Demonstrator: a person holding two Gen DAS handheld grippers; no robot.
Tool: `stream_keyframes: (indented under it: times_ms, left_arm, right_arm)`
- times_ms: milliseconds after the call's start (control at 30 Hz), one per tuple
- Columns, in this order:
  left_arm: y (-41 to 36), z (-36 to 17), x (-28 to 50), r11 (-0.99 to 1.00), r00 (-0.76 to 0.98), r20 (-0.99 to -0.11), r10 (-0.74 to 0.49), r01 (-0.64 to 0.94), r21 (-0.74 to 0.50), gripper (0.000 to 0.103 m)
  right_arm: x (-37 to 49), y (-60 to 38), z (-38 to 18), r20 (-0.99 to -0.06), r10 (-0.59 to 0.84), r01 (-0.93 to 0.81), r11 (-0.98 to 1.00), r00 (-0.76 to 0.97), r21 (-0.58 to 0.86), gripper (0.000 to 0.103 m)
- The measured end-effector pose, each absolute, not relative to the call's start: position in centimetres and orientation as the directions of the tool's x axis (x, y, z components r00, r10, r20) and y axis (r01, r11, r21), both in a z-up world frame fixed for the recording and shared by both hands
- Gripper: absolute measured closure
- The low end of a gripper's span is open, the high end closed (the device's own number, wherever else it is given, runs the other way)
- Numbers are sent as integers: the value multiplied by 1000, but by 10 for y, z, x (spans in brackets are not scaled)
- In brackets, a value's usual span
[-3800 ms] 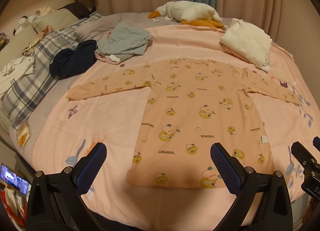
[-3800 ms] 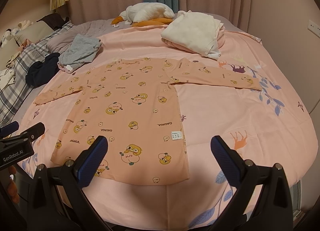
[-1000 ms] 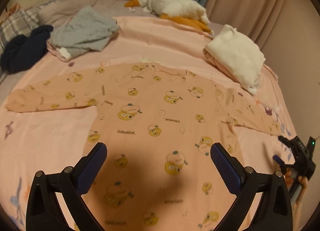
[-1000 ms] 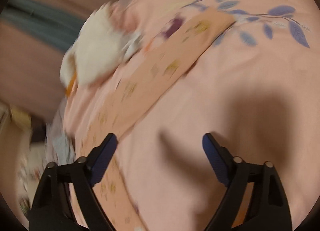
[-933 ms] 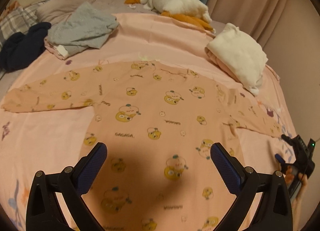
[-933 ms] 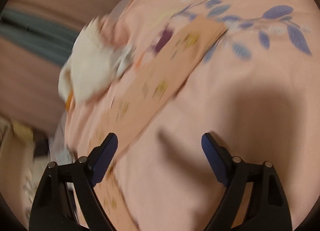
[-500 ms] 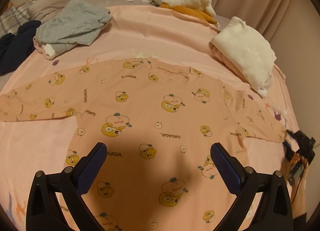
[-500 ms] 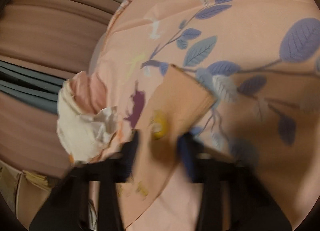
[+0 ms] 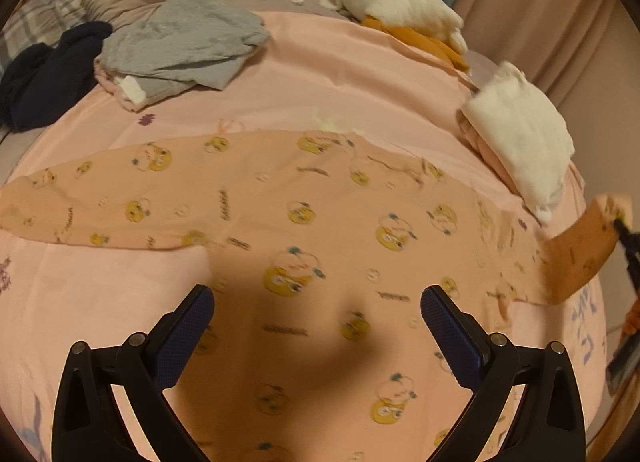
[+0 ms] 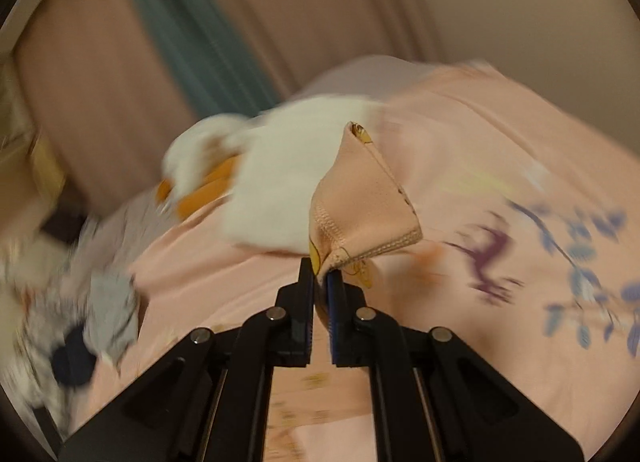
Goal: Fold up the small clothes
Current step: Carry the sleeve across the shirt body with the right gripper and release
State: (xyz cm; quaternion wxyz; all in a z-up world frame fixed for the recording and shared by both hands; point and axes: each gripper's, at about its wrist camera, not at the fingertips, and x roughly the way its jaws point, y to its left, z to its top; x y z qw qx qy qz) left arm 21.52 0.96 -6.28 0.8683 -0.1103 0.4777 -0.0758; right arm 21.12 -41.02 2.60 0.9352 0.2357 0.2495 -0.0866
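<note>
The right gripper [image 10: 320, 278] has its fingers [image 10: 306, 302] pressed together on the cuff of the peach printed top's sleeve [image 10: 360, 202], the cuff standing up above the pads. The left gripper [image 9: 318, 314] has its fingers [image 9: 188, 326] spread wide and holds nothing; it hangs above the lower body of the peach printed top [image 9: 304, 230], angled down toward it.

The top lies flat on the pink bedsheet [image 9: 340, 74], one sleeve stretched out to the left. The left wrist view shows the other sleeve raised off the sheet at the right edge, beside a folded white cloth [image 9: 520, 130], and a grey garment [image 9: 180, 42] and plush duck [image 9: 388, 6] farther back. The right wrist view is blurred; only the pinched cuff is sharp.
</note>
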Motion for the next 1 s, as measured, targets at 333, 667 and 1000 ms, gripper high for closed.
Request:
stream_keyframes:
  times_ms: [333, 667, 1000]
  left_arm:
    - [71, -64, 244, 939, 525, -804, -278, -29, -344, 1]
    - [116, -94, 254, 870, 486, -789, -377, -106, -481, 1]
    - [69, -96, 278, 749, 435, -675, -596, -4, -663, 16]
  right_arm:
    - [276, -195, 5, -582, 32, 3, 998, 813, 59, 96]
    - [273, -71, -110, -708, 59, -316, 918, 704, -237, 57]
    - [210, -198, -79, -635, 310, -226, 951, 708, 212, 35]
